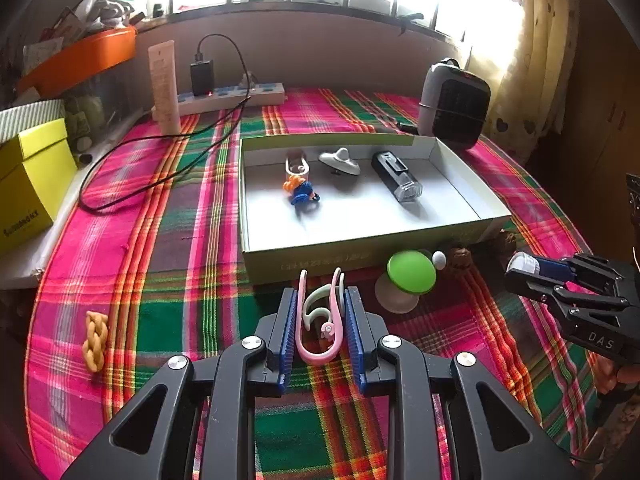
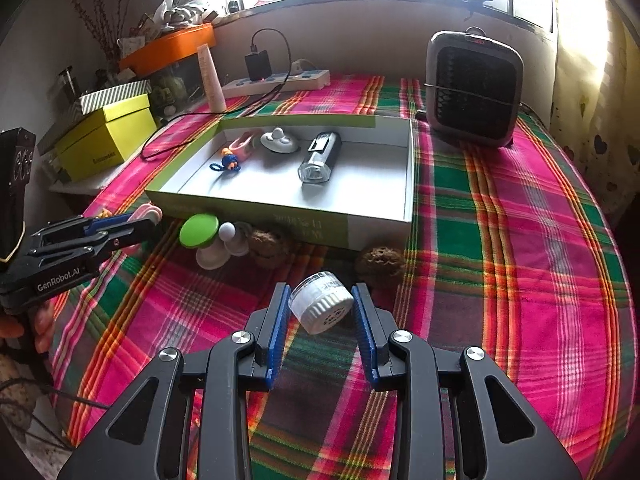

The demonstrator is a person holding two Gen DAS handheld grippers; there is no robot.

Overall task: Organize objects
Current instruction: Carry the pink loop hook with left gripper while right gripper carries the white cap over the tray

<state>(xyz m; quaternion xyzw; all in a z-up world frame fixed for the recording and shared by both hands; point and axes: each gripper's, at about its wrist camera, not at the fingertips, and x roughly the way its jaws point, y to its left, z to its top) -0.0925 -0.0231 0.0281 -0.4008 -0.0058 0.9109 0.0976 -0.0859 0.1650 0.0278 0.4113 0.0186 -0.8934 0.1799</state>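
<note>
My left gripper (image 1: 320, 300) is shut on a pink and pale green clip (image 1: 320, 320) and holds it in front of the open green-sided box (image 1: 460, 168). My right gripper (image 2: 320, 300) is shut on a small white jar (image 2: 322, 302) and holds it tilted above the cloth. The box (image 2: 380, 208) holds a blue and orange toy (image 1: 301, 192), a white hook (image 1: 339, 160) and a black lighter-like device (image 1: 396, 176). A green disc (image 1: 411, 272), a white ball (image 1: 439, 258) and walnuts (image 2: 379, 262) lie before the box.
A black heater (image 2: 474, 90) stands at the back right. A power strip (image 1: 232, 98), a tall tube (image 1: 165, 88) and a trailing black cable (image 1: 132, 184) are at the back left. A yellow box (image 1: 30, 184) sits left. A braided yellow object (image 1: 95, 341) lies at the left.
</note>
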